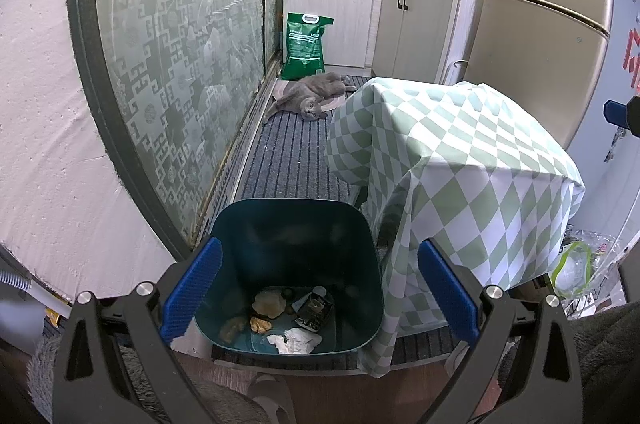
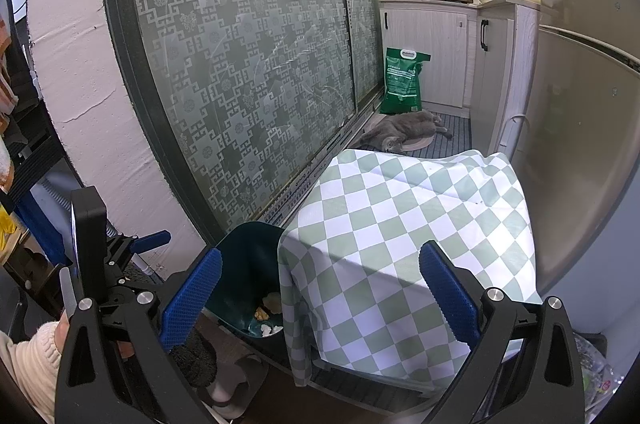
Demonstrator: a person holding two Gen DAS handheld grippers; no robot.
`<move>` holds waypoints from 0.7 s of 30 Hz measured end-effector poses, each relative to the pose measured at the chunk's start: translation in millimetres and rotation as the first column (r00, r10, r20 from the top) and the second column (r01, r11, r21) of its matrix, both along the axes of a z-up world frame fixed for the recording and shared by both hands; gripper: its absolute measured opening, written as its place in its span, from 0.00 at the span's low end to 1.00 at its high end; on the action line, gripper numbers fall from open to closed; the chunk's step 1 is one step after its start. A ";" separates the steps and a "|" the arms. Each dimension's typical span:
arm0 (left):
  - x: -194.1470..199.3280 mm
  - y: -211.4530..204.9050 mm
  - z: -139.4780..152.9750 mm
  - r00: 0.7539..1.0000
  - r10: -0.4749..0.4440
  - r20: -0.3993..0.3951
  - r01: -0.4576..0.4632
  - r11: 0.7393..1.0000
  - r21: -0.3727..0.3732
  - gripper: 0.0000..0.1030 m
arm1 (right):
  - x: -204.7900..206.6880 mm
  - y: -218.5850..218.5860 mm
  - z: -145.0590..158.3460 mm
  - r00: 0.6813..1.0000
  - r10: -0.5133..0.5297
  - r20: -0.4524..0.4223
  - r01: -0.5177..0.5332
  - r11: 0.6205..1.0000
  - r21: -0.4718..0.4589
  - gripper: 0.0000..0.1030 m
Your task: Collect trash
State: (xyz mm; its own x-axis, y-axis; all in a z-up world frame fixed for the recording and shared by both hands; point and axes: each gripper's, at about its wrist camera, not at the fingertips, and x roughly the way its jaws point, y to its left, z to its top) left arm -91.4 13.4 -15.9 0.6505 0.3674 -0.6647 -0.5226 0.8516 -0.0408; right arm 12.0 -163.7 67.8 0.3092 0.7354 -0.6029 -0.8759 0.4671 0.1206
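A dark teal trash bin [image 1: 292,224] stands on the floor beside a table under a green-and-white checked cloth [image 1: 460,159]. Inside lie a crumpled white tissue [image 1: 298,340], brown food scraps [image 1: 269,304] and a dark wrapper [image 1: 314,310]. My left gripper [image 1: 320,292] is open and empty, right above the bin's mouth. My right gripper [image 2: 320,296] is open and empty over the table's near corner [image 2: 400,236]; the bin [image 2: 248,264] shows at its left, half hidden by the cloth. The left gripper's body [image 2: 104,264] shows at the far left.
A grey cat [image 1: 310,93] lies on the striped mat [image 1: 288,159] beyond the bin. A green bag [image 1: 305,45] leans by white cabinets [image 1: 416,23]. A frosted glass sliding door [image 1: 172,63] runs along the left, a fridge [image 1: 544,23] at right. Plastic bags [image 1: 576,264] lie right of the table.
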 end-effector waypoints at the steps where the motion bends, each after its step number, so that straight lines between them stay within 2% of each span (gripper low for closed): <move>1: 0.1 -0.3 0.0 1.000 0.000 0.000 0.000 1.000 0.000 0.97 | 0.1 0.1 0.0 1.000 0.000 -0.001 0.000 1.000 0.000 0.97; 21: 0.0 -1.6 0.1 1.000 -0.002 0.000 0.002 1.000 -0.002 0.97 | -1.1 0.6 -0.4 1.000 -0.001 0.001 0.001 1.000 -0.001 0.97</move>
